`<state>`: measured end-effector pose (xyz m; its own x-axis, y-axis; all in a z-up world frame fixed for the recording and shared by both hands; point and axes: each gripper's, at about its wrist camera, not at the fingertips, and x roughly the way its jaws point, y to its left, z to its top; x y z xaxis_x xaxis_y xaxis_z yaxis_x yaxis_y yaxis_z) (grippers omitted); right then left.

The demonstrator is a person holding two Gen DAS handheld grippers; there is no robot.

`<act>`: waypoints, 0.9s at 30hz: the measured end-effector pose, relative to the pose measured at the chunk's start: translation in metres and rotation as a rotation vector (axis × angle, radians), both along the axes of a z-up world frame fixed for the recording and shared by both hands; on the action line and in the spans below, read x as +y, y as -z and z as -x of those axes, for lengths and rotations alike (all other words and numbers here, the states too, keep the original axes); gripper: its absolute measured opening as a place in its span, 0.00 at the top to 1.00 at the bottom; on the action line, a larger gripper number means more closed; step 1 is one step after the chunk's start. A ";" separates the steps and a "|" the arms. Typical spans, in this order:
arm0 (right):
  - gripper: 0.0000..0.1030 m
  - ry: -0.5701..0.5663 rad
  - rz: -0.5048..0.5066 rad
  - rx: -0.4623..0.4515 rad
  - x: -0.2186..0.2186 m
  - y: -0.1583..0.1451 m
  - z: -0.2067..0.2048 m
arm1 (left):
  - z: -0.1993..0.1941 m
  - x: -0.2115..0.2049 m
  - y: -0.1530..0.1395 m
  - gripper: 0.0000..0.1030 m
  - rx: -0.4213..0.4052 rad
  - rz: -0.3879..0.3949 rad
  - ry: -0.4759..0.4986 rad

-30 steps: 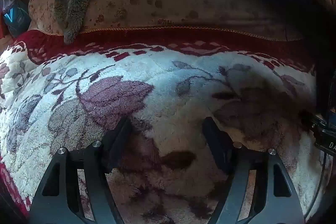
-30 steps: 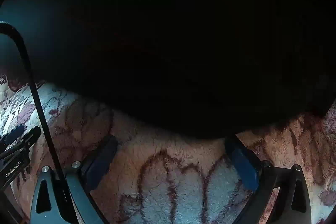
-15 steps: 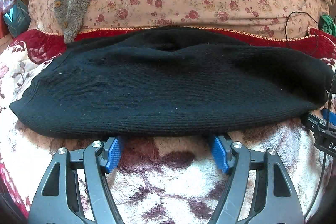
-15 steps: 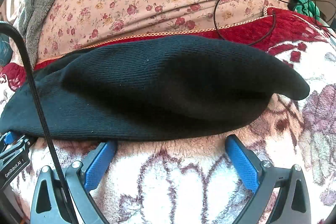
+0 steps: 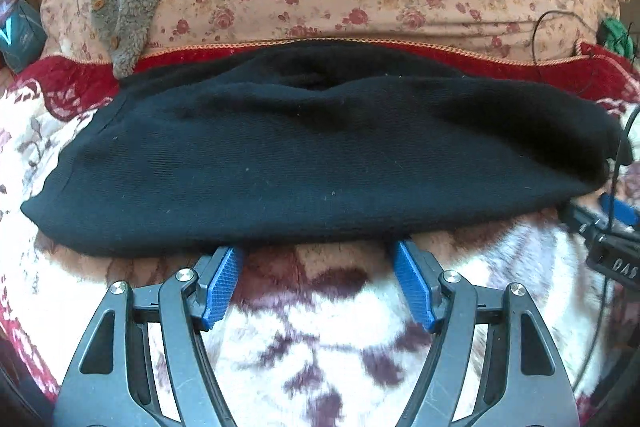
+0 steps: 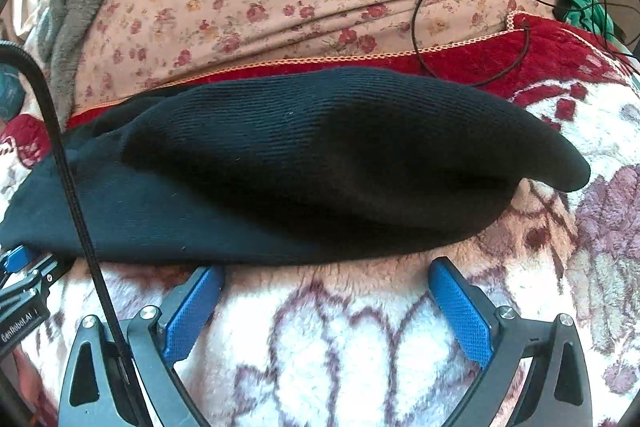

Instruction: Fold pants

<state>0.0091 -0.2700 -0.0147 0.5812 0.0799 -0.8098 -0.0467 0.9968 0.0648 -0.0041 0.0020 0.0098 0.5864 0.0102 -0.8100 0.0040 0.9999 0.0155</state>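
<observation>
Left wrist view catches "DAS" on the right gripper (image 5: 612,223) at its edge; the right wrist view reads "GenRobot.AI" on the left gripper (image 6: 20,291). Black pants (image 5: 320,159), folded, lie on the floral blanket (image 5: 320,339), long axis running left to right. Both grippers' blue fingers (image 5: 220,283) spread apart, empty, tips just beside the pants' near edge.

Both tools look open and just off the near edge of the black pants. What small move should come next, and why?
Probably back both tools off and check the fold. The black pants lie as a doubled bundle on the floral blanket; the left tool and right tool are open, holding nothing, with the right-hand end overhanging unevenly.
</observation>
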 end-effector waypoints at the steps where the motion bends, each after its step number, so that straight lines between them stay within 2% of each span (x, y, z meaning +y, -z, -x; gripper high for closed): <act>1: 0.06 -0.008 0.005 0.006 0.004 -0.003 -0.001 | 0.004 0.002 -0.005 0.31 -0.010 0.014 -0.002; 4: 0.08 0.013 -0.039 0.020 0.004 -0.014 0.010 | 0.014 0.005 -0.019 0.31 -0.034 0.015 -0.020; 6: 0.09 0.024 -0.116 0.074 0.001 -0.022 0.018 | 0.020 0.007 -0.029 0.31 -0.063 0.022 -0.024; 9: 0.13 0.003 -0.163 -0.007 0.002 -0.034 0.038 | 0.032 0.005 -0.043 0.31 -0.117 0.004 -0.028; 12: 0.13 -0.004 -0.160 -0.040 0.003 -0.047 0.052 | 0.042 0.001 -0.051 0.31 -0.140 -0.018 -0.008; 13: 0.13 -0.001 -0.207 -0.032 -0.002 -0.054 0.055 | 0.044 0.000 -0.053 0.31 -0.141 -0.014 -0.004; 19: 0.13 0.011 -0.168 -0.018 -0.004 -0.073 0.064 | 0.049 0.000 -0.061 0.31 -0.140 0.027 -0.003; 27: 0.13 0.021 -0.187 -0.012 -0.013 -0.082 0.071 | 0.051 0.000 -0.064 0.31 -0.145 0.042 -0.016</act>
<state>-0.0622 -0.2827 0.0670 0.5936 0.2162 -0.7752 -0.0281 0.9682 0.2485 -0.0548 0.0020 0.0743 0.6975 -0.0114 -0.7165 -0.0114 0.9996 -0.0269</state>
